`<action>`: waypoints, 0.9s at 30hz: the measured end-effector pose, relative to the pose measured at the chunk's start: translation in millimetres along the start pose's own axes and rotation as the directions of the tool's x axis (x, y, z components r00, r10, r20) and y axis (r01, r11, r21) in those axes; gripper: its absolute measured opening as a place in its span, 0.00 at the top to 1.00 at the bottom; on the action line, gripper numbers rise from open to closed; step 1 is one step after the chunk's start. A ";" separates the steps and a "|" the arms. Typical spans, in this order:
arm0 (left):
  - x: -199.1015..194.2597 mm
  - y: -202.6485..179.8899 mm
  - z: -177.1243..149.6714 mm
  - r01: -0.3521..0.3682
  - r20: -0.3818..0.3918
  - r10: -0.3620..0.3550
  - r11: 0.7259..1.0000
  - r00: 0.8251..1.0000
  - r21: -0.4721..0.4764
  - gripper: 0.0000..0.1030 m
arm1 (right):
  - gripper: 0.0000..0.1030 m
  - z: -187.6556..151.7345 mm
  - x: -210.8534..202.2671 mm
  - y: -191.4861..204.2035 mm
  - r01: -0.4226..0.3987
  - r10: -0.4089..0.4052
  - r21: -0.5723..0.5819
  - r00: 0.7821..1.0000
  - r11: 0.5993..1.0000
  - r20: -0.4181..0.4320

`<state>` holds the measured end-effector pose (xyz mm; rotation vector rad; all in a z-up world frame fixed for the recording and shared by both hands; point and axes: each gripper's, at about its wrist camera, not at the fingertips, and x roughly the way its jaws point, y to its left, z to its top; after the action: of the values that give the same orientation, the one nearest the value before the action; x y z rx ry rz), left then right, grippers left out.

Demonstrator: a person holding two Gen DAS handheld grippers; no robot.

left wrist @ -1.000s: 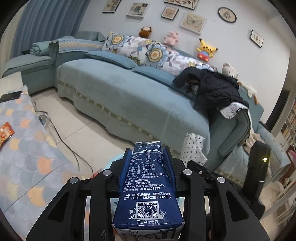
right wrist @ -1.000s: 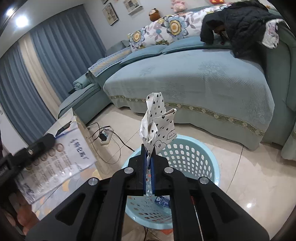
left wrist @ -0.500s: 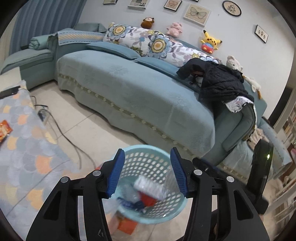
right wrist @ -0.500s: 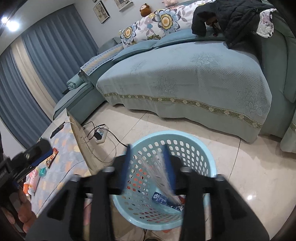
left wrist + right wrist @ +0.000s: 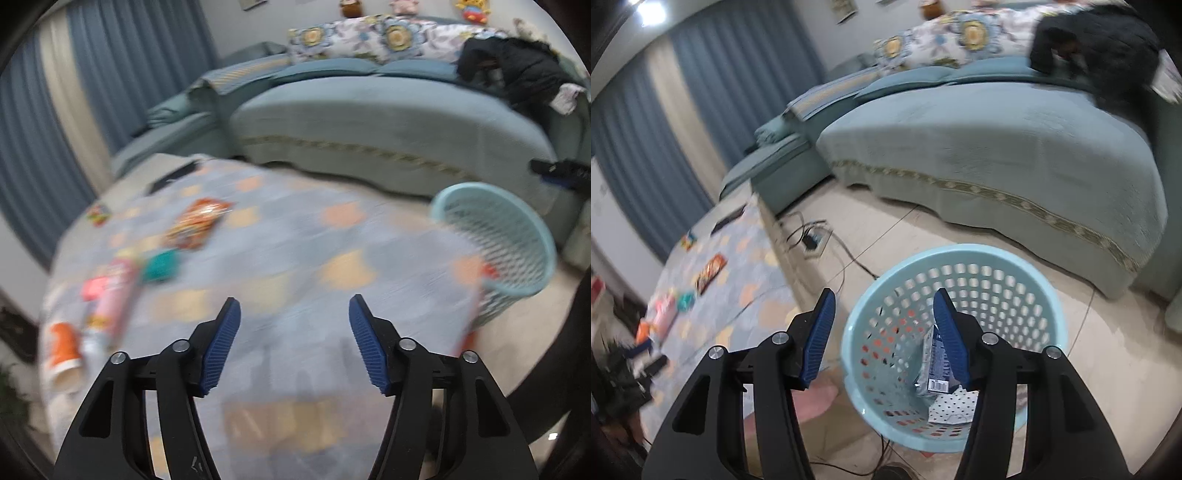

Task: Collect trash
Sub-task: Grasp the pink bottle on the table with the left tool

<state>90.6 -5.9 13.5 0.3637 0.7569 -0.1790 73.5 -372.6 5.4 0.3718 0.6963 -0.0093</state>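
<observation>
My right gripper [image 5: 884,293] hangs over the light-blue perforated basket [image 5: 1049,295]; its jaws are opening with nothing between them. In the basket lie a blue-and-white milk carton [image 5: 932,369] and a black-dotted white paper [image 5: 951,406]. My left gripper [image 5: 294,300] points down at the table with the patterned cloth [image 5: 295,240], jaws opening and empty. This view is blurred. On the table's left side lie an orange snack packet [image 5: 197,223], a teal scrap [image 5: 160,264], a pink tube [image 5: 110,295] and an orange-and-white cup [image 5: 64,350]. The basket [image 5: 495,236] stands to the table's right.
A teal sofa [image 5: 997,147] with cushions and a black jacket [image 5: 1100,44] runs behind the basket. A power strip with cables [image 5: 812,240] lies on the tiled floor between table and sofa. A dark phone [image 5: 171,177] and a small colourful packet [image 5: 99,214] lie at the table's far end.
Both grippers opened: the left let go of the blue carton and the right of the dotted paper, and both now lie in the basket. The left gripper then swung left to the table.
</observation>
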 end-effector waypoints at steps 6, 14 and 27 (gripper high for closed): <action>9.8 103.0 -20.4 -0.235 -0.016 0.235 0.964 0.972 -0.129 0.33 | 0.50 -8.3 6.1 49.5 -0.047 0.047 -0.090 0.999 0.995 -0.001; 66.3 201.1 -41.4 -0.318 -0.138 0.295 0.925 0.946 -0.208 0.33 | 0.50 -14.5 8.3 126.6 -0.152 0.152 -0.204 0.988 0.967 -0.012; 115.5 213.7 -38.9 -0.171 -0.203 0.131 0.966 0.970 -0.194 0.52 | 0.50 -39.9 35.1 218.1 -0.237 0.213 -0.350 0.971 0.906 -0.106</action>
<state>210.0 203.0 -38.2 0.2371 0.9228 0.0821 104.3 -151.3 27.5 0.0965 0.7003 0.3491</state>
